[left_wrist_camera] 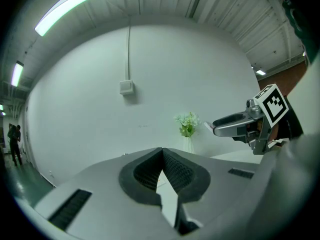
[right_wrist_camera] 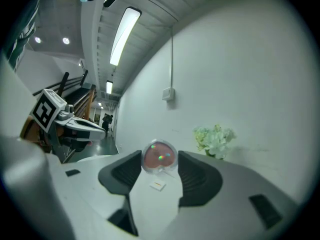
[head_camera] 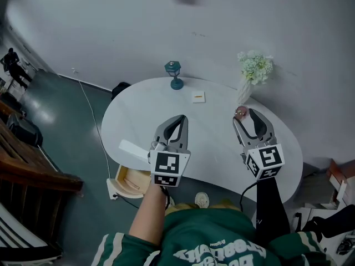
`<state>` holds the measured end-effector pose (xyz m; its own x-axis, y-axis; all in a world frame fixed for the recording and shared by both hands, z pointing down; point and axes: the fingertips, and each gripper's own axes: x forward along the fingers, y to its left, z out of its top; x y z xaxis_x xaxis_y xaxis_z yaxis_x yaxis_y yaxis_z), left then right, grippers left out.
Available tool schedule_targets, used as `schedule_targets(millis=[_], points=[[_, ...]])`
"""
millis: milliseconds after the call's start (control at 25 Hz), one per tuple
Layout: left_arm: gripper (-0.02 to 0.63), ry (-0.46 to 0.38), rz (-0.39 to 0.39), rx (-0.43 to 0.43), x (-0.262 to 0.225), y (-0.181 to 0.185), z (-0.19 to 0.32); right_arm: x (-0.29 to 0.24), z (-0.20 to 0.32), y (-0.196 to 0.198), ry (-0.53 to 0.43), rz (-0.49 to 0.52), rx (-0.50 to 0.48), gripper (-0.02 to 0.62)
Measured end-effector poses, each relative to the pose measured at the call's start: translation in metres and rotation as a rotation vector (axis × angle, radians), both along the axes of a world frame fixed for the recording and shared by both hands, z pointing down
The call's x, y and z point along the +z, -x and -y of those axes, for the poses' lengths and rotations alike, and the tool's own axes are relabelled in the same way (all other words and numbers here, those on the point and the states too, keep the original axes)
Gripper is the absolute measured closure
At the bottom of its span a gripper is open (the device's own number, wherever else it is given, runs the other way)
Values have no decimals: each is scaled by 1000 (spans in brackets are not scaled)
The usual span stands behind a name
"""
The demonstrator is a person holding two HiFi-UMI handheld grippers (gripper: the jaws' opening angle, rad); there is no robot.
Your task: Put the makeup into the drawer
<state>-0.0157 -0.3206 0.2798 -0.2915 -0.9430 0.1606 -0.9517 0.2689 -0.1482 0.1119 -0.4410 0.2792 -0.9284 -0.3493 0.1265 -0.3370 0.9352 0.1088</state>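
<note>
My right gripper (head_camera: 247, 114) is shut on a small round pink makeup compact (head_camera: 241, 113) with a clear rim, held at the fingertips above the white table (head_camera: 138, 107). In the right gripper view the compact (right_wrist_camera: 159, 155) sits upright between the two dark pads (right_wrist_camera: 125, 171) of that gripper (right_wrist_camera: 159, 165). My left gripper (head_camera: 181, 118) hovers over the table's near left part, its tips together and nothing between them; its own view shows the same shut tips (left_wrist_camera: 162, 151). An open drawer (head_camera: 131, 182) with a wooden inside sticks out under the table's near left edge.
A teal lantern (head_camera: 173, 73) stands at the table's far edge. A vase of white flowers (head_camera: 254, 68) is at the far right, just beyond the right gripper. A small card (head_camera: 198, 97) lies flat between them. A cable (head_camera: 94, 121) runs over the floor at the left.
</note>
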Motion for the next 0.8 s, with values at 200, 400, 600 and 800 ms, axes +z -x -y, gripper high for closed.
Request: schedule_targets(millis=[200, 400, 600, 800], points=[[607, 25, 9, -131, 5, 35, -53, 8, -35, 53, 17, -9, -133, 359], [606, 50, 2, -288, 11, 78, -128, 15, -97, 117, 32, -13, -291, 359], [606, 59, 6, -430, 14, 113, -207, 21, -168, 171, 37, -21, -442, 359], [607, 74, -11, -542, 19, 142, -285, 21, -239, 221, 43, -21, -553, 359]])
